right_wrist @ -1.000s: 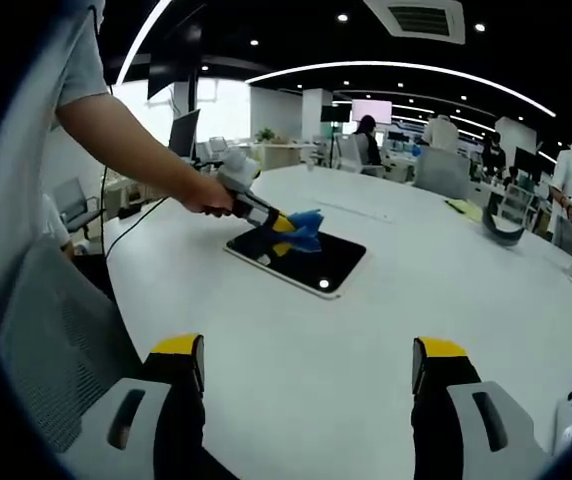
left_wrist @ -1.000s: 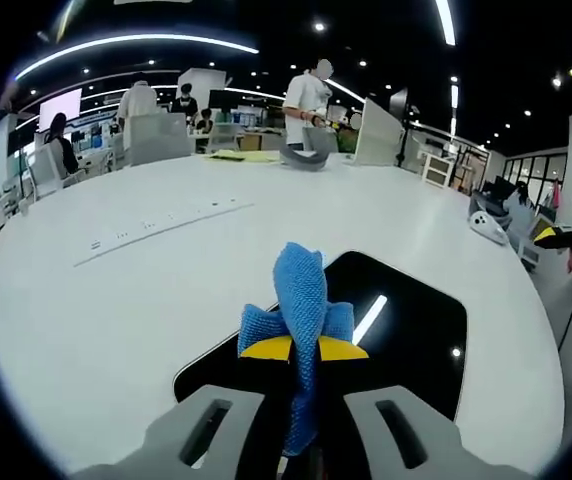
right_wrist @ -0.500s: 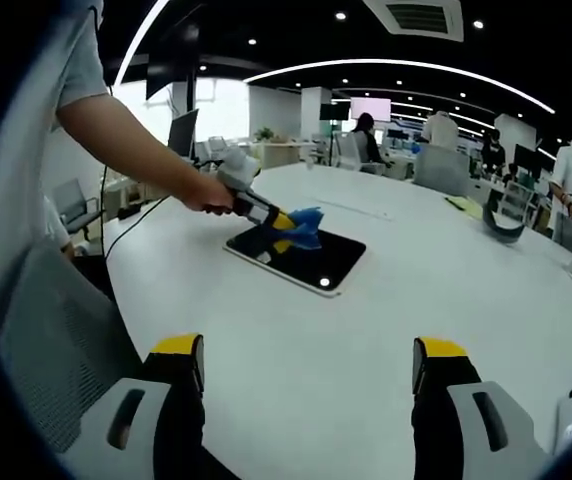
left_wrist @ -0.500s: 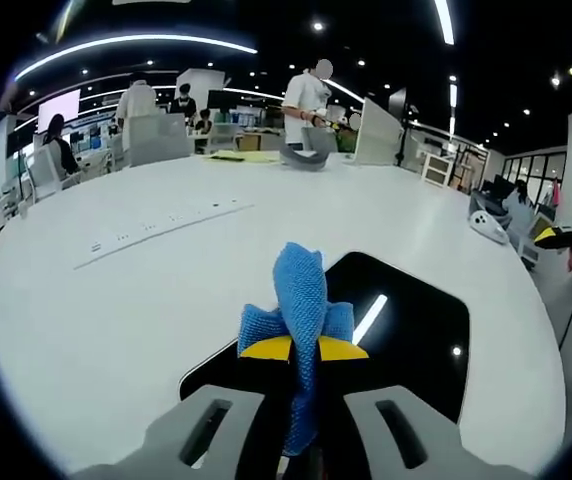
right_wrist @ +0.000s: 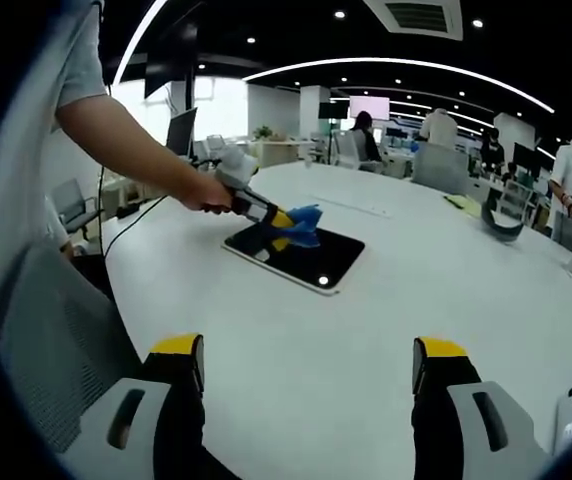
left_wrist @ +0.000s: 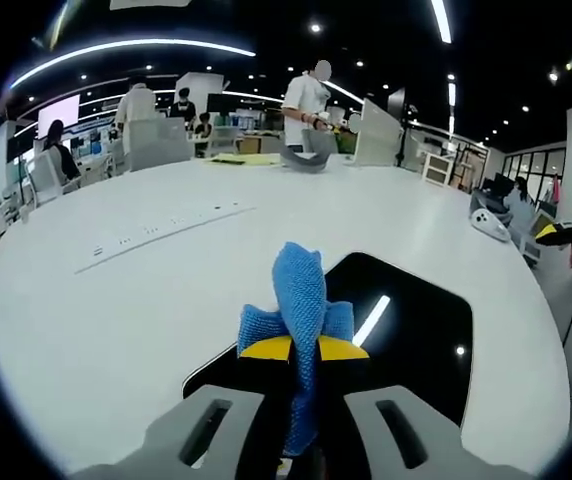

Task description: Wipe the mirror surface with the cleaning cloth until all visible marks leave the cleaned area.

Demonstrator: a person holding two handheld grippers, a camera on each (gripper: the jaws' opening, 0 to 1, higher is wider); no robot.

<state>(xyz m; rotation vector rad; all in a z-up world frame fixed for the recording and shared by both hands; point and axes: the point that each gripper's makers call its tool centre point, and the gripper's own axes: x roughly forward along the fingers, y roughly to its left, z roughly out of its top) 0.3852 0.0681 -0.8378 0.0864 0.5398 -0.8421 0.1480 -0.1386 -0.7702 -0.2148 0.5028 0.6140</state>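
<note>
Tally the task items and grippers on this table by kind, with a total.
Blue cleaning cloth: 1
Black mirror: 1
Grippers: 2, the left gripper shut on the cloth, the right gripper open
Total: 4

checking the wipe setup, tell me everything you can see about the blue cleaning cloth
The blue cleaning cloth looks like a knitted or waffle-textured microfibre, bunched into a wad with one fold poking forward past the tips. It is pinched between the yellow-tipped jaws of the left hand-held gripper, which a person's hand holds. In the right gripper view it sits at the near-left part of the dark, rounded-corner mirror lying flat on the white table. Whether it presses on the glass cannot be told.
</note>
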